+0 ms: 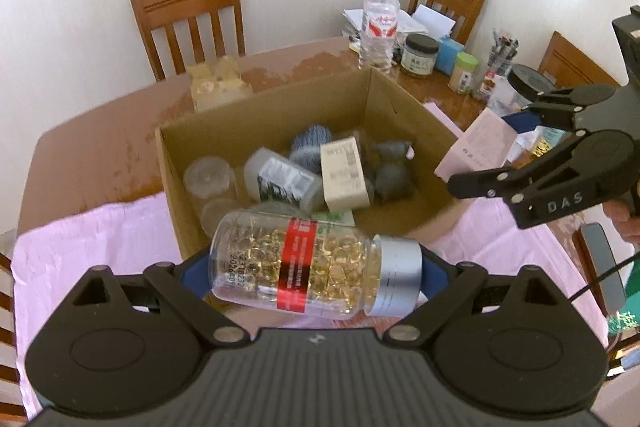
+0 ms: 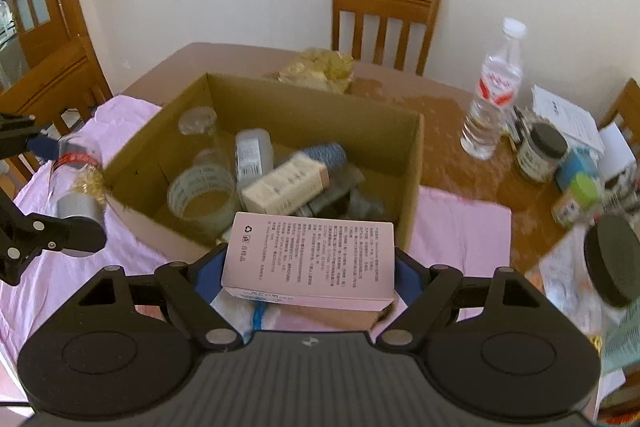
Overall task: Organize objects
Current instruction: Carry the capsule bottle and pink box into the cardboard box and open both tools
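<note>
The capsule bottle [image 1: 316,265] is clamped lengthwise by the left gripper [image 1: 316,267], the pink carton [image 2: 310,261] by the right gripper [image 2: 308,267]. Each should be carried over the cardboard box [image 1: 400,99] rim and lowered into a free gap before being released.

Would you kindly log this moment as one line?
left gripper: holds capsule bottle | right gripper: holds pink box | cardboard box: ahead
</note>
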A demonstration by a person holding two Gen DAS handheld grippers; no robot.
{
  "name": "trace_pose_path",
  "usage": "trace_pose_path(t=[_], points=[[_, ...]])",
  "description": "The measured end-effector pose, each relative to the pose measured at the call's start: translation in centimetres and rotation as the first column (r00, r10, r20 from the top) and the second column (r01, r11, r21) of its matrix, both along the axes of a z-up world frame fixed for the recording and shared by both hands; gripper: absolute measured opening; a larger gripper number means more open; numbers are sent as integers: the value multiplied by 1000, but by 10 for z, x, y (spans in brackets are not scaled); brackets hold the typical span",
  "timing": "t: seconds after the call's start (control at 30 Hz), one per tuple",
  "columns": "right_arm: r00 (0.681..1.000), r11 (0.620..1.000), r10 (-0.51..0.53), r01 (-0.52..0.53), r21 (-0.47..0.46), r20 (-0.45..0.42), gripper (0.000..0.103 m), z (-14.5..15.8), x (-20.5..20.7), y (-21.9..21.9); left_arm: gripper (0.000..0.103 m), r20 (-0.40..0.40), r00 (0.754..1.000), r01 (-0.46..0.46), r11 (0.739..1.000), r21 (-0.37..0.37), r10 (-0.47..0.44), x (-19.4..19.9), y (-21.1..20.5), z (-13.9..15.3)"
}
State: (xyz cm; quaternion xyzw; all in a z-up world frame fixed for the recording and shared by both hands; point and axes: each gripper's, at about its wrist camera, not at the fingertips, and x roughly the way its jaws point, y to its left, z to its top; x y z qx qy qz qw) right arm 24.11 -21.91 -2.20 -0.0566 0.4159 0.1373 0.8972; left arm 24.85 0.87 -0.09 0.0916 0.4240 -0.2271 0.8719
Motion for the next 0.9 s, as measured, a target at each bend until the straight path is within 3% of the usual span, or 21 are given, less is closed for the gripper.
trace_pose_path(t=[0.17, 0.3, 0.53, 0.9], points=[[1000, 1000, 8, -8, 0, 29, 87, 3, 17, 4, 96, 5, 999, -39, 999, 6, 39, 17, -4, 0], [999, 1000, 5, -5, 7, 39, 103, 2, 23, 4, 96, -7, 997, -76, 997, -1, 76, 31, -4, -7], [999, 1000, -4, 4, 2, 33, 103, -3, 22, 1, 98, -55, 988, -141, 990, 15, 142, 44, 0, -23], [999, 999, -46, 46, 0, 14, 103, -10, 21, -9, 100, -79, 982, -171, 985, 21, 172, 36, 16, -34]])
